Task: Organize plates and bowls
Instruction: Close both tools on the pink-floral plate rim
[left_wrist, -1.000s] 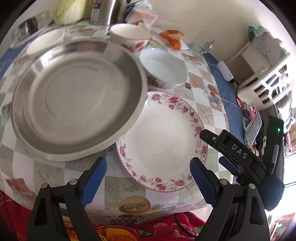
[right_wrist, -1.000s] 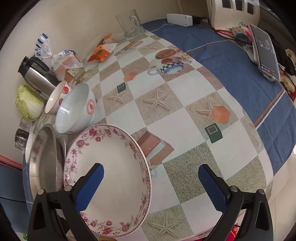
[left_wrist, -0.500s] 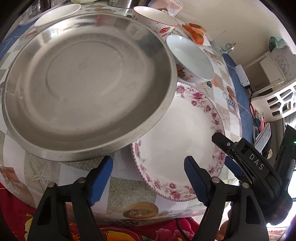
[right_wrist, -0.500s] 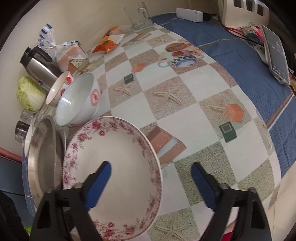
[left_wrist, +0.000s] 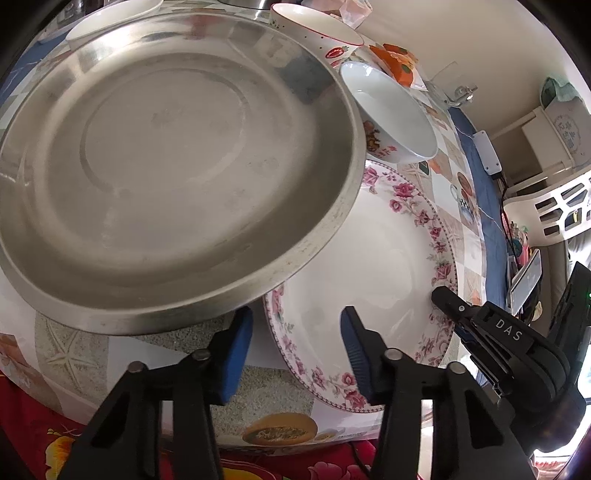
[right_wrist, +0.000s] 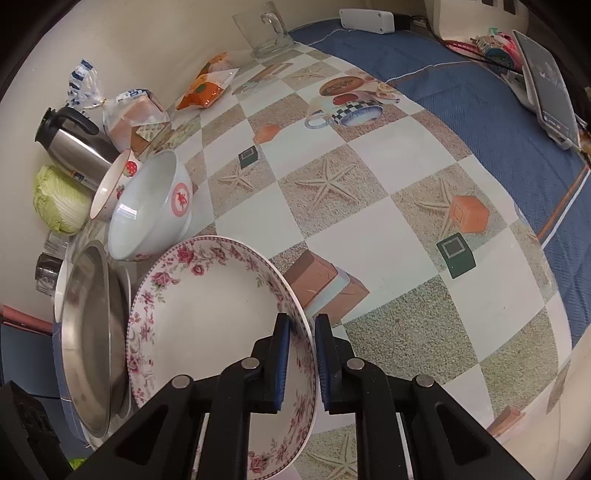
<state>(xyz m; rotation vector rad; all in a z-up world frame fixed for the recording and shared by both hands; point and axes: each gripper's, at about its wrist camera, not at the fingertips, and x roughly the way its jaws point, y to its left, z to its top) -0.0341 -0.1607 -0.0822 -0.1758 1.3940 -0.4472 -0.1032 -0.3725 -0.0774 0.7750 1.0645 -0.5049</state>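
Observation:
A white plate with a pink flower rim (left_wrist: 369, 258) lies on the checked tablecloth, its left edge tucked under a large steel plate (left_wrist: 166, 166). My right gripper (right_wrist: 301, 350) is shut on the flower plate's near rim (right_wrist: 207, 314); it also shows in the left wrist view as the right gripper (left_wrist: 448, 312). My left gripper (left_wrist: 295, 343) hangs low over the flower plate's left rim. Its jaws are closing with that rim between them, and the pads do not touch it. A white bowl (left_wrist: 391, 110) and a strawberry bowl (left_wrist: 314, 33) stand behind.
A steel kettle (right_wrist: 70, 144), a cabbage (right_wrist: 59, 199), a bread bag (right_wrist: 133, 110), an orange snack packet (right_wrist: 207, 88) and a glass mug (right_wrist: 264, 33) line the wall. A phone (right_wrist: 546, 96) leans at the far right. The table's front edge (left_wrist: 258, 443) runs just below my grippers.
The right jaws went from wide apart to shut on the flower plate's rim. The left gripper sank closer to the plates and its jaws narrowed around the plate's left rim.

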